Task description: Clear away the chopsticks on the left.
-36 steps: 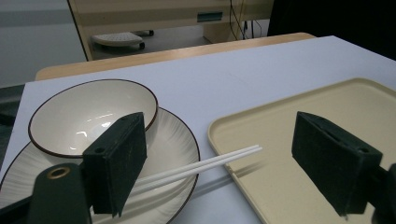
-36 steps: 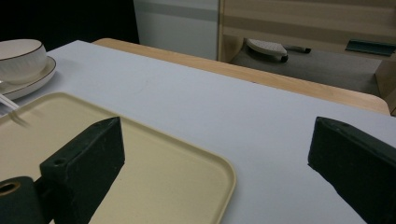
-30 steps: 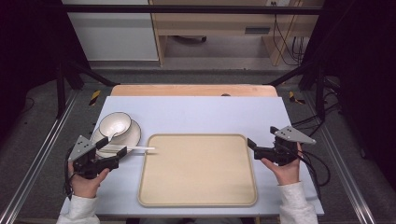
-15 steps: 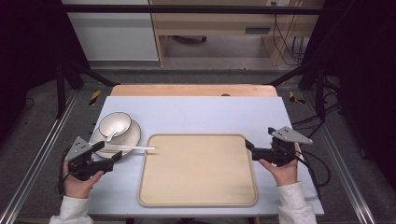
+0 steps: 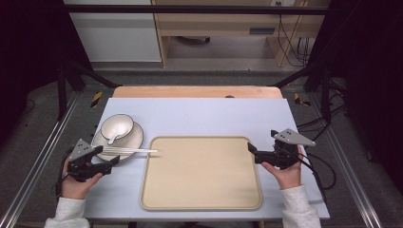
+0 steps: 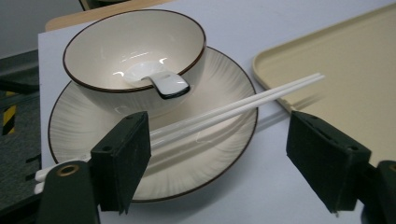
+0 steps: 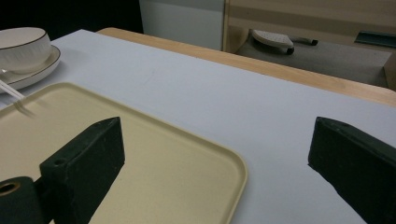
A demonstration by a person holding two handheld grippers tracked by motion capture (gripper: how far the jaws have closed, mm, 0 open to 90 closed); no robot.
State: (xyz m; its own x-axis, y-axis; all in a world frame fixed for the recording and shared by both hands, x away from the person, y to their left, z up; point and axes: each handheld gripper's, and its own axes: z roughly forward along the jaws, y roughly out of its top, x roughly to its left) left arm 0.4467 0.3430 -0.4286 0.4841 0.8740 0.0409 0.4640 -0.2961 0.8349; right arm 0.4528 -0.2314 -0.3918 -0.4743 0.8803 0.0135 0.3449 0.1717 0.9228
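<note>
While the person's left hand keeps the left gripper (image 5: 107,162) low at the near left corner of the pale blue table cover (image 5: 199,114), its two black jaws stand wide apart and grip nothing, as the left gripper view makes plain. Between and just beyond those jaws lies a pair of white chopsticks (image 6: 233,109), resting side by side across the near part of a cream round plate with a thin brown rim (image 6: 205,158); their blunt ends pass beside the left jaw, and their tips reach over the plate's edge to the near left corner of a large beige rectangular tray with a raised lip (image 5: 202,173). On the plate stands a cream bowl with a brown rim (image 6: 135,51), and inside it rests a white ceramic spoon (image 6: 156,80) whose handle leans toward the near wall of the bowl. In the high view the plate sits just left of the tray, close to it. The right gripper (image 5: 253,151) is held by the right hand at the tray's right edge, near its far right corner; its jaws are likewise spread open and empty, with the tray's rounded corner (image 7: 229,168) lying between them.
</note>
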